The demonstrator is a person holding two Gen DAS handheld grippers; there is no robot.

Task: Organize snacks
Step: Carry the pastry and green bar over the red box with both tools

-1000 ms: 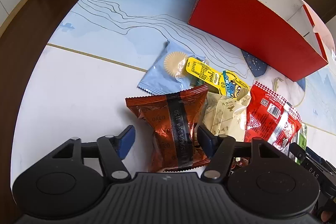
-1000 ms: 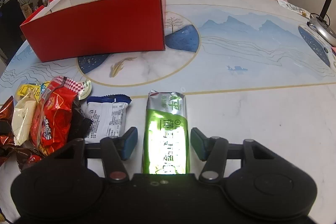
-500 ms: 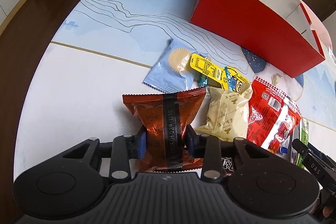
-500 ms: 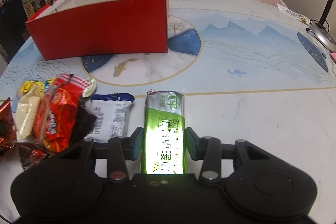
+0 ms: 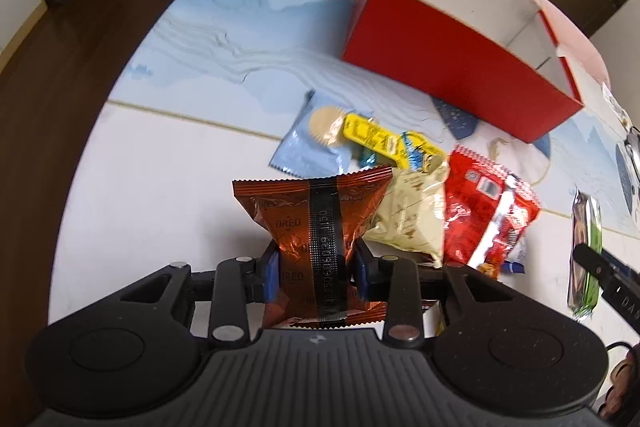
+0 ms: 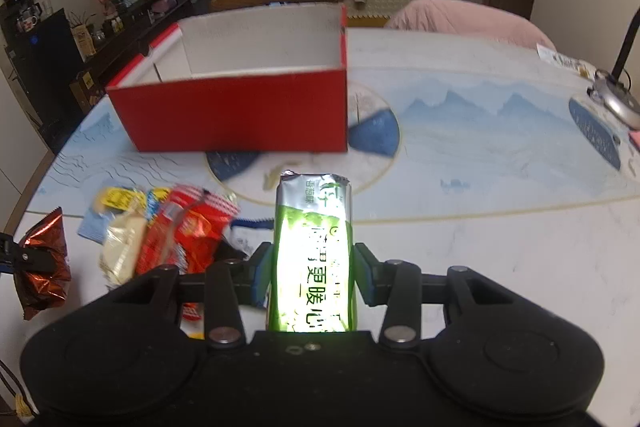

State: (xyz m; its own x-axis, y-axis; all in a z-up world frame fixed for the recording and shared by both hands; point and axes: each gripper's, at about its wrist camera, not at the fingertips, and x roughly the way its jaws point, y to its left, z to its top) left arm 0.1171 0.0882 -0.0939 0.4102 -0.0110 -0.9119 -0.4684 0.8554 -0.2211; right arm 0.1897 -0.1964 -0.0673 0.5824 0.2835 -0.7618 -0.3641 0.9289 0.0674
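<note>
Snacks before the red box: left gripper pinches the Oreo packet; right gripper pinches the green packet, whose face only its own view shows

The copper-brown snack packet bears "OREO" printed several times over its foil, and a black strip down its middle carries a dotted code of digits, too blurred to read surely. The green and silver packet shows large Chinese characters, among them 更暖心. Other wrappers' print is unreadable.
</note>
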